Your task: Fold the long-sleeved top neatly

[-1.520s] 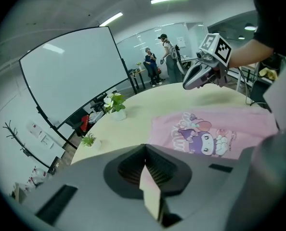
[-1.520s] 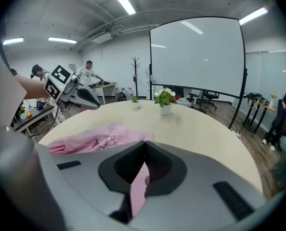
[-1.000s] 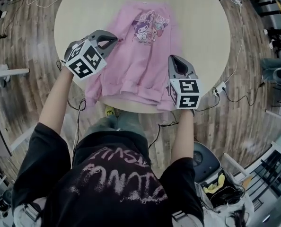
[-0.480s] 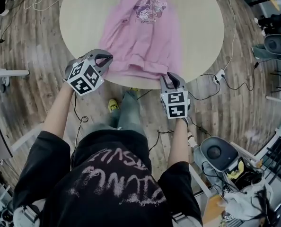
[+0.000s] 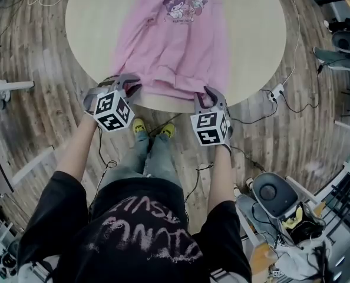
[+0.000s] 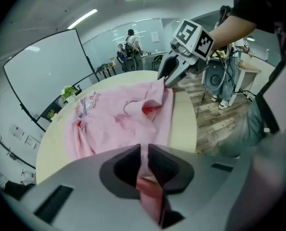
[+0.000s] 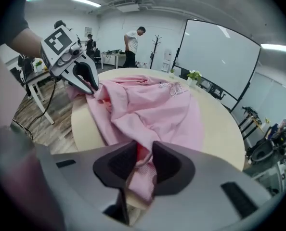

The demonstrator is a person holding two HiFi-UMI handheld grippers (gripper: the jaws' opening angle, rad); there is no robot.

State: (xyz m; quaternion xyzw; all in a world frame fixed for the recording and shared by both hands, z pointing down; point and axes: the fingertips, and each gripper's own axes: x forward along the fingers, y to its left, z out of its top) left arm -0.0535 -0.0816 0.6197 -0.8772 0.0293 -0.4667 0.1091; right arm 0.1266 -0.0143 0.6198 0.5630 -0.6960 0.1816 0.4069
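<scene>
pink long-sleeved top [image 5: 181,46] is spread front-up on the round beige worktop [image 5: 257,46], with the cartoon print [image 5: 185,2] at the far side and the hem bunched along the near edge. left claw [image 5: 131,88] is set at the hem's left corner and right claw [image 5: 208,93] at the right corner, both at the worktop's rim. jaws of both have just been opening. in the left gripper view a narrow gap is seen with a strip of pink cloth hanging through it, not clamped. in the right gripper view the gap is wider and a fold of hem lies loose between the pads. both claws are parted with cloth between and nothing gripped. hem corners are partly covered by the claw bodies in the head view. the lower half of each gripper view is filled by the grey claw body.

around: wooden floor [image 5: 39,105], white power strip [image 5: 274,93] with cables trailing by the worktop's right side, grey round appliance [image 5: 268,190] on the floor to the right, yellow shoes [image 5: 139,126] below the near rim. whiteboard [image 6: 42,81] and a small potted plant [image 6: 67,91] are seen beyond the worktop. people [image 7: 132,40] are seen standing far back.
</scene>
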